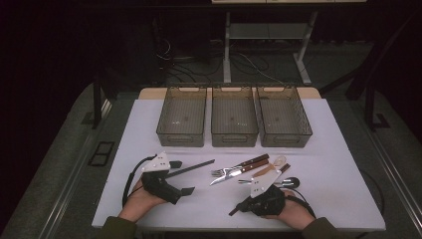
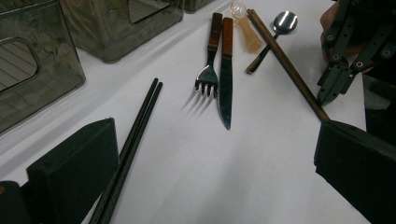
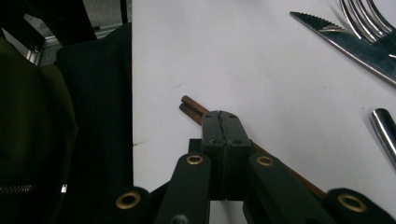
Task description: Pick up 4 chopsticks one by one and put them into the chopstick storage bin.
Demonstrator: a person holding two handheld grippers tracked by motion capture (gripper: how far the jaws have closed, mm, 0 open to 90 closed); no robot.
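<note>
Your work looks like sorting cutlery into the three smoked-plastic bins (image 1: 233, 124) that stand in a row along the far edge of the table (image 1: 343, 164), and you seem to be at the start of a pick. Your left gripper (image 2: 215, 172) has its jaws wide apart near the table's near-left corner, and the black chopsticks (image 2: 135, 140) lie flat on the white top beside the left jaw, pointing away toward the bins. I judge these to be the thing in hand. The next move calls for shifting the open jaws sideways so the pair lies between them, then closing squarely across both sticks so neither rolls free.

Your right gripper (image 3: 226, 122) has its jaws pressed together with nothing between them. It rests over the brown wooden chopsticks (image 3: 192, 108) toward the near-right corner, whose ends poke out just past the tips. It would need to open before it could take them.

In the middle of the table the fork (image 2: 208, 74) and the steak knife (image 2: 226, 79) lie side by side, wooden handles toward the bins, with a metal spoon (image 2: 285, 22) and a pale translucent spoon (image 2: 247, 35) beyond them.

The near ends of the black chopsticks are cut off at the picture's edge, so you cannot tell how far they run. Most of the brown pair hides under the right gripper, and the bins' contents are hard to read through the dark walls
</note>
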